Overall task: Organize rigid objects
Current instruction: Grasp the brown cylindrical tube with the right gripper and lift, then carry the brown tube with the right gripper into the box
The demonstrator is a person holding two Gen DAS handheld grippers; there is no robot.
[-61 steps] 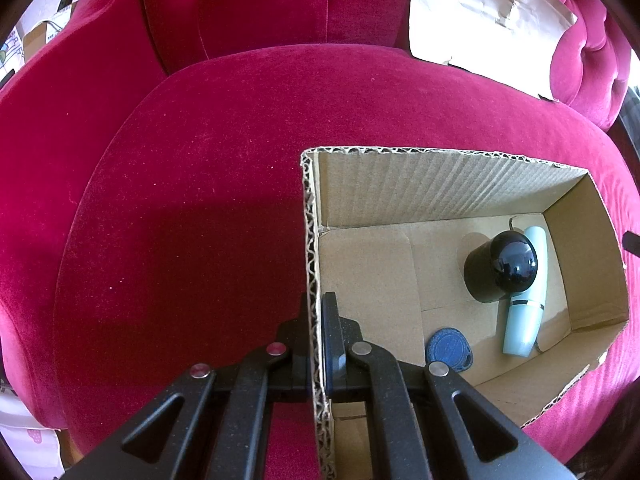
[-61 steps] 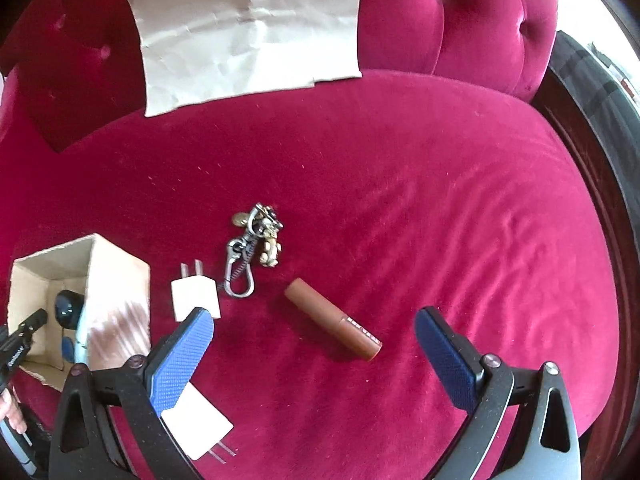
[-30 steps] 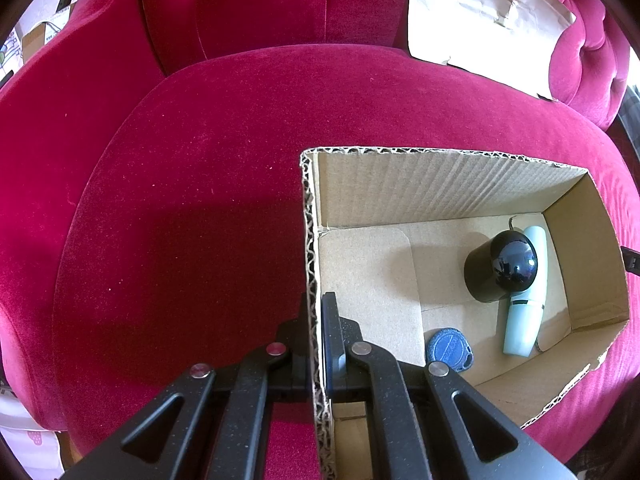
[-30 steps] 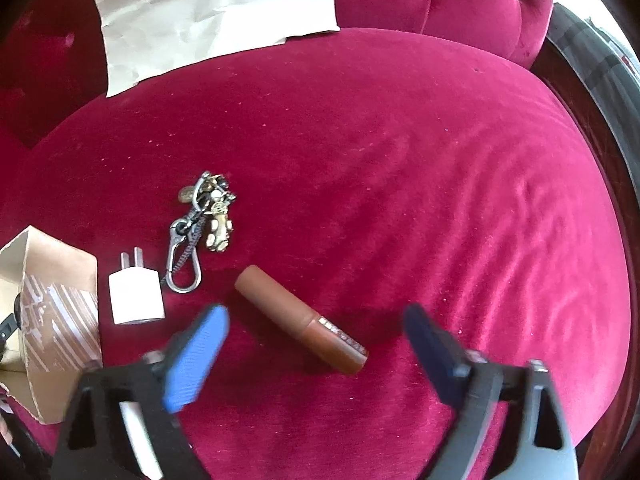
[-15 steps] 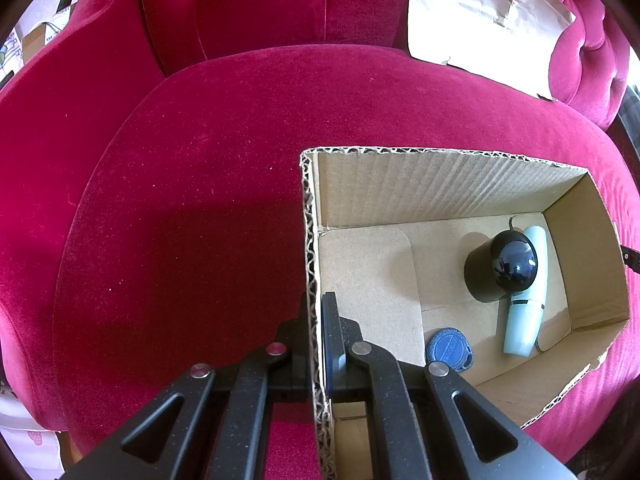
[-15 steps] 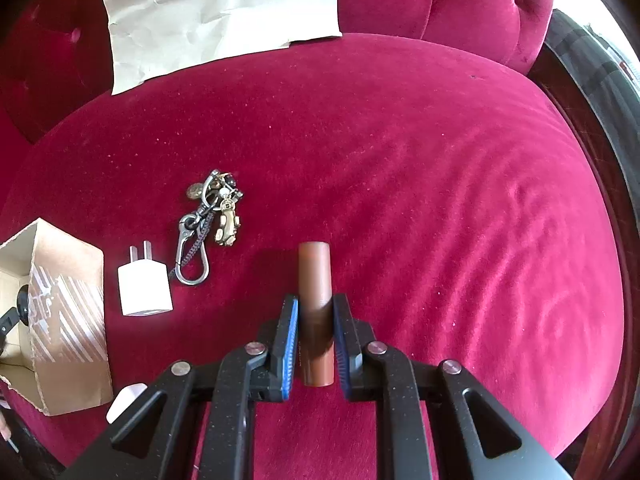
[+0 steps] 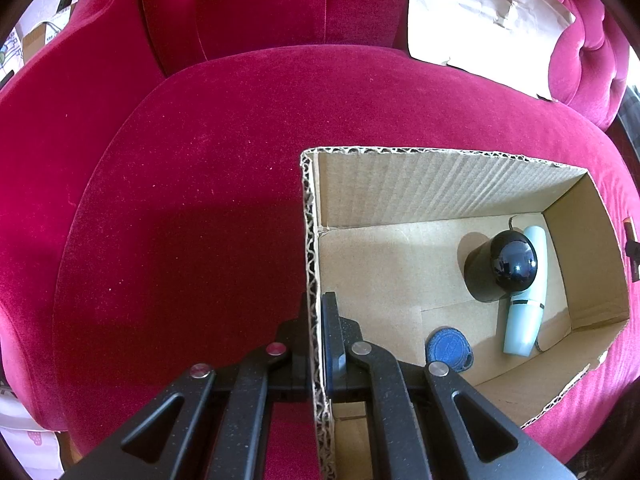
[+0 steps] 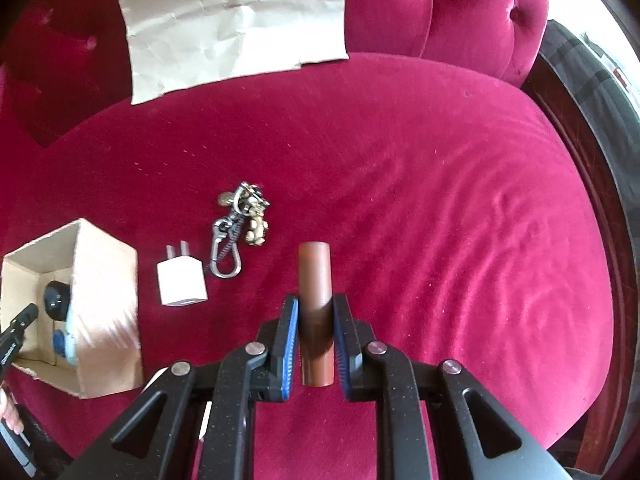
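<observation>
Right now the brown cylindrical plastic tube (image 8: pixel 315 304) sits clamped between the blue pads (image 8: pixel 289 336) of the right gripper (image 8: pixel 315 338), gripped near its lower half, far end pointing to 12 o'clock over the crimson velvet sofa seat (image 8: pixel 440 220). Judging by looks: light, stiff, smooth-walled, so it could slide or pivot lengthwise; a mid-body hold looks safest. At 10 o'clock from it lie the white square plug adapter (image 8: pixel 182 282) and the metal keychain cluster (image 8: pixel 240 228), close together. Further out at 9 o'clock is the open corrugated cardboard box (image 7: pixel 316 240). The left gripper (image 7: pixel 316 344) is pinched onto its side wall. Inside: black domed cylinder (image 7: pixel 500 266), pale mint tube (image 7: pixel 526 304), blue round fob (image 7: pixel 448 350).
</observation>
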